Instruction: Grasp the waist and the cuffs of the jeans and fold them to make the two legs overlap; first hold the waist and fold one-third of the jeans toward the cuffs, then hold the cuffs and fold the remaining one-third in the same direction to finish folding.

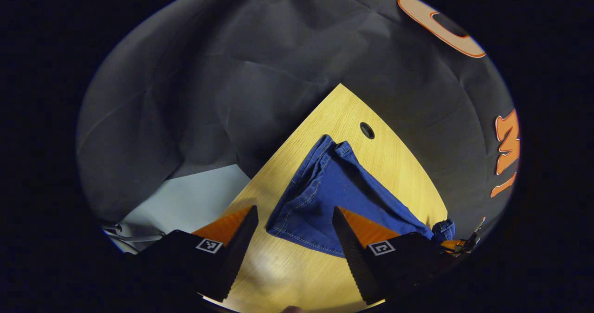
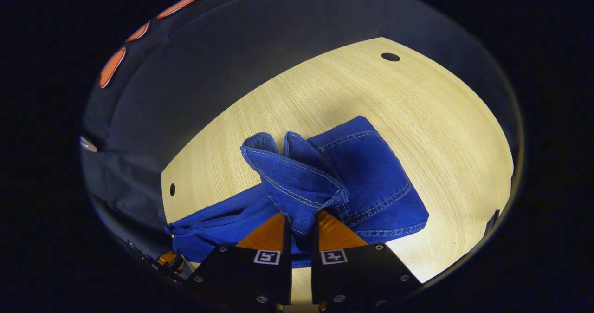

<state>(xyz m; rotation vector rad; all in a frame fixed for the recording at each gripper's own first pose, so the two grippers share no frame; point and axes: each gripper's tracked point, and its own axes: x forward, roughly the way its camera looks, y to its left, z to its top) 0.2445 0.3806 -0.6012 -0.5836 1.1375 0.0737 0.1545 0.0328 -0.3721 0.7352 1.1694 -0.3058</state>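
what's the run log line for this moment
right tool: shut on jeans hem | left tool: open, above table | jeans: bunched, fold unfinished

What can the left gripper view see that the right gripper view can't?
Left gripper view: the left claw, open above the wooden table, and a pale patch of floor past the table's edge.
Right gripper view: the right claw, shut on a fold of the blue jeans, and two dark holes in the tabletop.
Both: the jeans bunched on the table, with the black cloth wall behind.
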